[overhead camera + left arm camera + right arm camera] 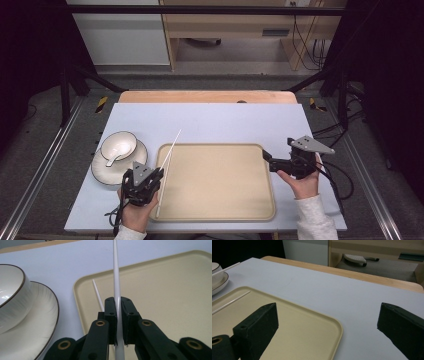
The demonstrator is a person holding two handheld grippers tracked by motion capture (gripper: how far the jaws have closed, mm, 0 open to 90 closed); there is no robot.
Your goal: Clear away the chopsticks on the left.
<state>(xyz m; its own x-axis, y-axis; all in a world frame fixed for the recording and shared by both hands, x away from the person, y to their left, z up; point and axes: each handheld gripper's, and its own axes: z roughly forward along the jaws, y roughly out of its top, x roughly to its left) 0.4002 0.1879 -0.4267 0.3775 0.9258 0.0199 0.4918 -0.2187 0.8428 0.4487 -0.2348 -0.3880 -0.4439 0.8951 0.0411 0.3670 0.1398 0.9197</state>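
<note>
The left gripper is held at the tray's left edge, jaws clamped together on a white chopstick. In the left gripper view the chopstick is pinched between the two pads and runs up past the tray's far rim over the table. A second chopstick is seen lying on the tray just left of the jaws. The bowl, with a spoon in it, is set on a plate at the left of the tray.

The right gripper is held at the tray's right edge. Its jaws are set wide apart over the tray's corner, with nothing between them.
</note>
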